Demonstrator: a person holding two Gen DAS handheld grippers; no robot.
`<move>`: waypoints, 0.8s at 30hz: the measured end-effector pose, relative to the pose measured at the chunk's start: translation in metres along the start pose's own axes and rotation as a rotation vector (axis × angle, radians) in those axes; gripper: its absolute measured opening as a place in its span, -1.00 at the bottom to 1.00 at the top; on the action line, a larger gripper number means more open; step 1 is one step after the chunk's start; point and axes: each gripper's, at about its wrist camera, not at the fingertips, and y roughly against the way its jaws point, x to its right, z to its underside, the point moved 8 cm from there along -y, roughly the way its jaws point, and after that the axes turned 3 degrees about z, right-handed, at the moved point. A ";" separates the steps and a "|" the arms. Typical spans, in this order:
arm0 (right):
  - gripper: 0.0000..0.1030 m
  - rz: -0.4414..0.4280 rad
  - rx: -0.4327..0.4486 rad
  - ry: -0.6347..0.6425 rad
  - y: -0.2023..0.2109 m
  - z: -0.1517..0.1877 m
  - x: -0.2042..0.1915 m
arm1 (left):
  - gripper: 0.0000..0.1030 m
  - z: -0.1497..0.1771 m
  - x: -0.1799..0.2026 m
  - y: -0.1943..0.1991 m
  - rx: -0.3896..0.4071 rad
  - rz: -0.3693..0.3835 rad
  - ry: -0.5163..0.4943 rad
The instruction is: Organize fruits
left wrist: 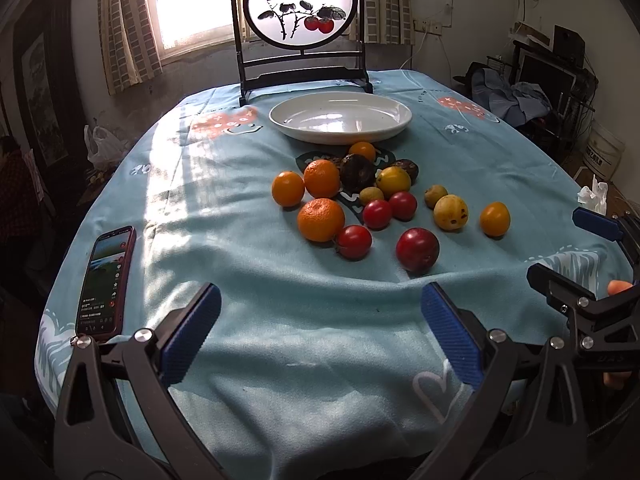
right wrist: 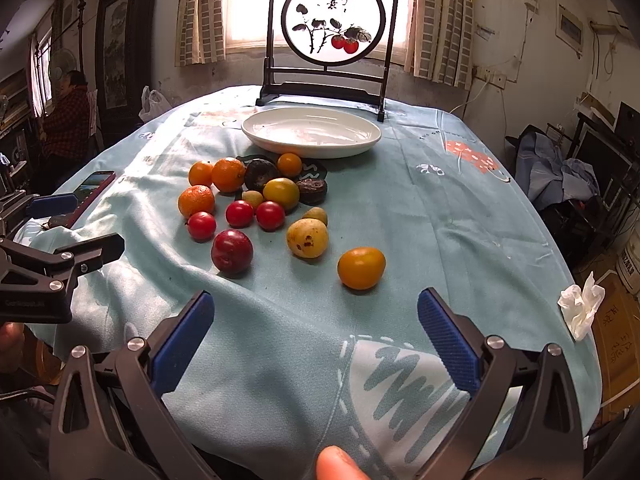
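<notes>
Several fruits lie loose mid-table: oranges (left wrist: 321,219), red tomatoes (left wrist: 353,241), a dark red plum (left wrist: 417,249) (right wrist: 232,251), a spotted yellow fruit (left wrist: 450,212) (right wrist: 307,238), an orange-yellow fruit (left wrist: 495,219) (right wrist: 361,267) and dark brown fruits (left wrist: 357,173). An empty white oval plate (left wrist: 340,117) (right wrist: 311,131) sits behind them. My left gripper (left wrist: 320,332) is open and empty, near the table's front edge. My right gripper (right wrist: 316,332) is open and empty, in front of the orange-yellow fruit; it also shows at the right of the left wrist view (left wrist: 568,248).
A blue patterned cloth (left wrist: 280,320) covers the table. A phone (left wrist: 106,283) lies at the front left. A framed round painting on a dark stand (left wrist: 301,20) stands behind the plate. A crumpled tissue (right wrist: 580,308) lies off the table's right edge.
</notes>
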 end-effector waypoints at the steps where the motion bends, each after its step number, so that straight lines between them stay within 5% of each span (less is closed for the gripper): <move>1: 0.97 -0.001 0.000 0.002 0.001 -0.001 0.001 | 0.96 0.000 0.001 0.000 0.001 0.001 -0.003; 24: 0.97 -0.003 0.000 0.001 0.000 0.000 -0.002 | 0.96 0.002 0.001 -0.002 -0.001 0.001 -0.007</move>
